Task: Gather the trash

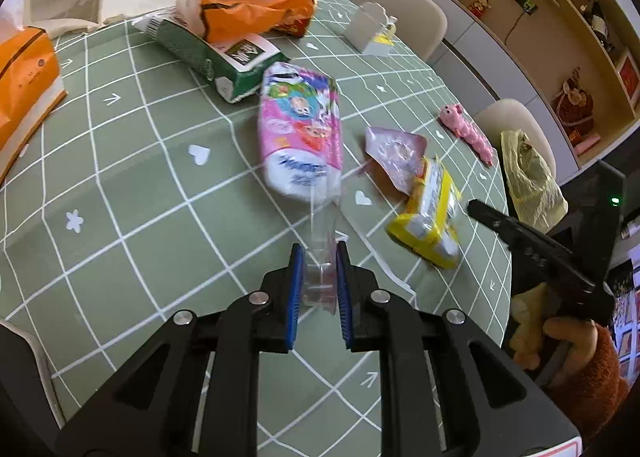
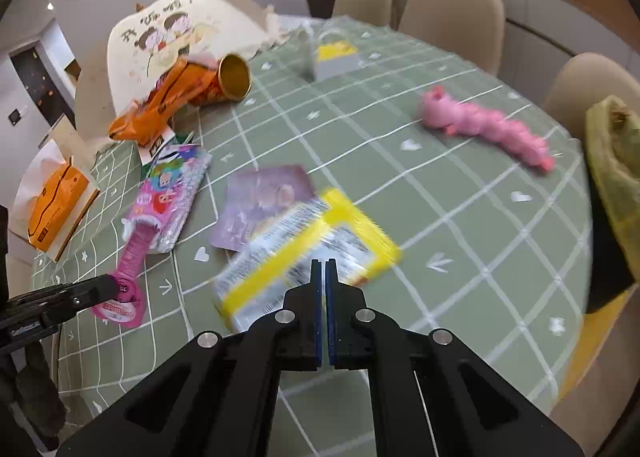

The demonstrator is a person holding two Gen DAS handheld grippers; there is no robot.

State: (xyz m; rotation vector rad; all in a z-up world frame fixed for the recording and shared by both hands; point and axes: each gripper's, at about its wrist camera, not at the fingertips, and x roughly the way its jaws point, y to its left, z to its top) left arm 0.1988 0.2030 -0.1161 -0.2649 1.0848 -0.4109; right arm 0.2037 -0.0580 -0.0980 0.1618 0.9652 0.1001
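Note:
My left gripper [image 1: 319, 253] is shut on the clear tail of a pink cartoon wrapper [image 1: 301, 125], which hangs just above the green checked tablecloth [image 1: 132, 193]. The wrapper also shows in the right wrist view [image 2: 168, 193], with the left gripper's finger [image 2: 80, 293] on its pink end. My right gripper [image 2: 323, 269] is shut on a yellow-and-white packet [image 2: 308, 249]. The packet appears in the left wrist view [image 1: 430, 217] next to the right gripper's finger [image 1: 520, 237]. A pale purple wrapper [image 1: 394, 153] [image 2: 260, 201] lies flat between them.
An orange bag [image 1: 256, 5] [image 2: 160, 105], a green-and-white pack [image 1: 216, 53] and a gold-lined tube [image 2: 232, 77] lie at the table's far side. An orange tissue box [image 1: 24, 85] [image 2: 56, 205], a pink toy [image 1: 468, 129] [image 2: 484, 129], a yellow-green bag [image 1: 528, 177] [image 2: 616, 161] and beige chairs [image 2: 452, 13] surround the table.

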